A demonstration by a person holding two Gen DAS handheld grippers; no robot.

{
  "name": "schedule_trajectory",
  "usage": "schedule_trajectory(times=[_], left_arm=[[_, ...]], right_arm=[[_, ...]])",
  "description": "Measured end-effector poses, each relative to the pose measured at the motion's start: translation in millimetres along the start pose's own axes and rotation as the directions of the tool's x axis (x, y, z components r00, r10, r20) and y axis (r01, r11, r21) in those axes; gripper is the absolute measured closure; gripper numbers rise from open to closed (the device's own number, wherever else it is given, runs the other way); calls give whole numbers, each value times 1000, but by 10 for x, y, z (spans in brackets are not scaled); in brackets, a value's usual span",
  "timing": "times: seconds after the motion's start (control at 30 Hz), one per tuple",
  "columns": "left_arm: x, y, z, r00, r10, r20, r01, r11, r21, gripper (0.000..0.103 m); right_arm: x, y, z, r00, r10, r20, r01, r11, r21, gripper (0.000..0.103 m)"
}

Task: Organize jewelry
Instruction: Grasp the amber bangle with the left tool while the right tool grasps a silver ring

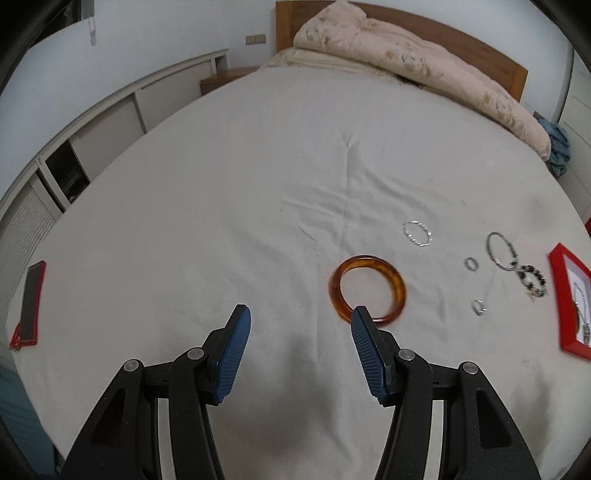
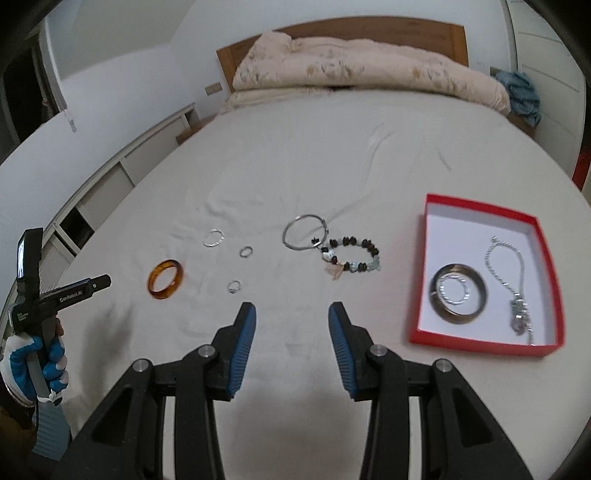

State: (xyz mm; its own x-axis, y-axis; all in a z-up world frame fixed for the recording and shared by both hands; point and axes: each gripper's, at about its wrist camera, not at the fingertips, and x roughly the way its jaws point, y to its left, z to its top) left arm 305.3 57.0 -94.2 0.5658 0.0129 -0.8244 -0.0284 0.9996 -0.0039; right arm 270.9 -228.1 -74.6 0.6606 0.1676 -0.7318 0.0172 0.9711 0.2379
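Bangle (image 1: 367, 290): amber, translucent, flat on sheet (image 1: 221, 206) | both jaws spread, empty

You get soft, even light, faint shadows under both tools, blurred jewelry and heavy fisheye edge darkening.

A wide bed (image 1: 229, 192) under a creased off-white sheet fills the room. At its far end a rumpled beige floral quilt (image 2: 362, 70) lies against a brown wooden headboard (image 2: 436, 37). White walls (image 1: 166, 33) stand behind, with low white cabinets (image 1: 110, 118) along the left side
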Motion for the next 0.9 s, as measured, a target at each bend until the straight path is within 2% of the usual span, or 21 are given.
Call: schedule_trajectory(times=[0.33,0.67,0.9], left_arm=[[454,-74,105,999,-10,-31,10,1000,5,47],[788,-69,99,998,-8,-69,9,1000,22,47],[787,-39,76,999,-8,-52,11,999,44,48]], right_arm=[[667,23,26,997,40,-67,-40,999,12,64],[1300,489,-41,981,120,-153,-131,989,-63,64],[1605,705,-1,980,120,-159,-139,984,-112,65]])
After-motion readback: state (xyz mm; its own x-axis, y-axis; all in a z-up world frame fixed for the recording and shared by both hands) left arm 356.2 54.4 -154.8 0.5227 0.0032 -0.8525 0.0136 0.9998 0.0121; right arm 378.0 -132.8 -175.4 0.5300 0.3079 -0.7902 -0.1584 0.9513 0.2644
